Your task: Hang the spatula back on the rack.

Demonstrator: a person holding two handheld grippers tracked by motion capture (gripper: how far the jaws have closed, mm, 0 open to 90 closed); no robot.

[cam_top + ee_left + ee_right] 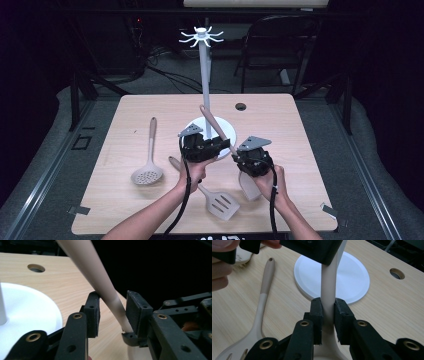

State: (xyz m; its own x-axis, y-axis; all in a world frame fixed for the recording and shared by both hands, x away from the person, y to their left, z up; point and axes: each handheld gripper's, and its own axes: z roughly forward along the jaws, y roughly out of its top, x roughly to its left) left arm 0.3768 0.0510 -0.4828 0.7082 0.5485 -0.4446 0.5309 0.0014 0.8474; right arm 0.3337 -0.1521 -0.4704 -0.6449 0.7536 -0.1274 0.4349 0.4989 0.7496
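I see the big wooden counter [150,200] first. In the middle, toward the far side, stands a white rack [204,75] with a tall pole, little hooks on top and a round white foot.

My right tongs [328,315] are near me, right of the middle. They are pinching the handle of a tan utensil [214,125], low down by its head. The pads press on both sides of it. The utensil is held up off the counter and leans toward the far left, so its handle crosses in front of the rack's foot.

My left tongs [112,312] are just left of the right ones. Their jaws sit around the same handle, higher up. One pad touches the handle and the other has a small gap, so they are not gripping it tight.

A spoon with holes [149,165] lies flat on the left. A slotted turner [215,197] lies near me, between my arms.
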